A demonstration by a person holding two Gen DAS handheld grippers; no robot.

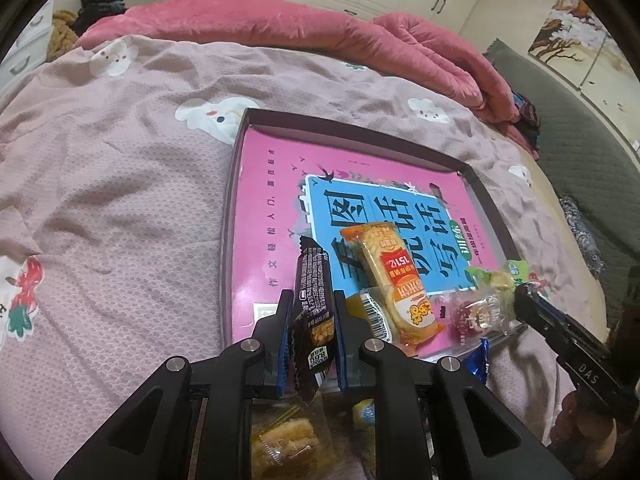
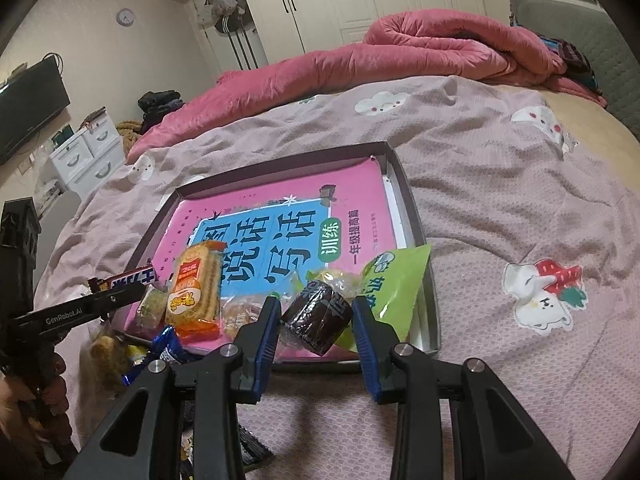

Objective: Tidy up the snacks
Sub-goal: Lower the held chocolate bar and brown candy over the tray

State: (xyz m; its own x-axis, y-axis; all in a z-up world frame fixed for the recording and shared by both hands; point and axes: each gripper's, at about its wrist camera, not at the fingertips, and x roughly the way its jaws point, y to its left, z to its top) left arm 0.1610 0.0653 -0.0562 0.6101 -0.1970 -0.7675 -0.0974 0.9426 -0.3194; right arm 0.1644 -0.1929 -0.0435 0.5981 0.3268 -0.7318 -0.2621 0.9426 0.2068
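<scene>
My left gripper point(image 1: 313, 297) is shut on a black snack bar point(image 1: 314, 280), held upright over the near left corner of the shallow dark-rimmed tray point(image 1: 236, 152). In the right wrist view that bar point(image 2: 132, 278) pokes out past the left gripper's fingers point(image 2: 120, 298). My right gripper point(image 2: 316, 308) is shut on a dark brown cake roll in clear wrap point(image 2: 316, 316), just above the tray's near edge point(image 2: 416, 224). An orange cracker pack point(image 1: 390, 276) point(image 2: 196, 284) and a green packet point(image 2: 396, 284) lie in the tray on a pink and blue book cover.
Small wrapped snacks point(image 1: 474, 316) and a blue wrapper point(image 2: 168, 348) lie along the tray's near side; more loose snacks point(image 1: 280, 440) sit on the pink bedspread point(image 1: 120, 200) below my left gripper. A rolled pink quilt point(image 2: 400, 52) runs along the far side of the bed.
</scene>
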